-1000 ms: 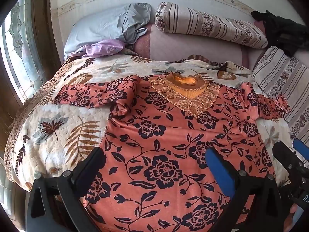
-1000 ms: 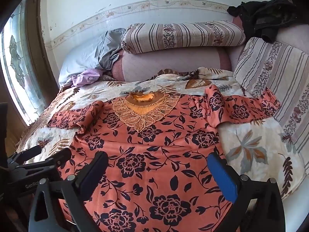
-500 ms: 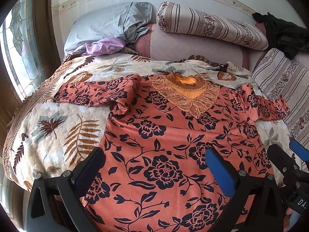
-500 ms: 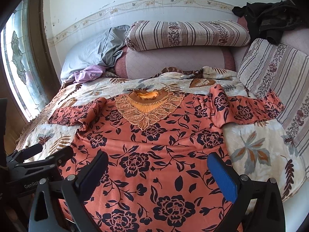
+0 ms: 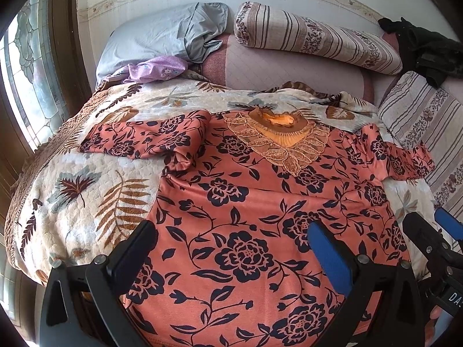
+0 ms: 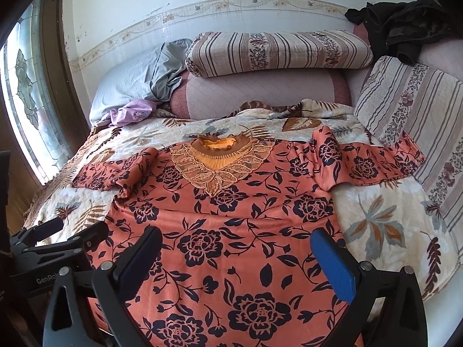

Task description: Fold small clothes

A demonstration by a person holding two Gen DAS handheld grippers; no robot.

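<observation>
An orange top with black flowers (image 5: 254, 202) lies spread face up on the bed, its lace collar (image 5: 277, 138) toward the pillows and both sleeves out to the sides. It also shows in the right wrist view (image 6: 231, 225). My left gripper (image 5: 231, 248) is open and empty above the garment's lower part. My right gripper (image 6: 237, 254) is open and empty above the same lower part, beside the left one (image 6: 55, 243). The right gripper shows at the right edge of the left wrist view (image 5: 434, 240).
A leaf-patterned quilt (image 5: 86, 190) covers the bed. Striped bolsters (image 6: 277, 49), a grey pillow (image 5: 162, 34), a purple cloth (image 5: 156, 69) and a dark garment (image 6: 405, 26) lie at the head. A window (image 6: 26, 101) is on the left.
Both grippers have drawn back and risen slightly, so more of the wall and the garment shows. The garment has not moved.
</observation>
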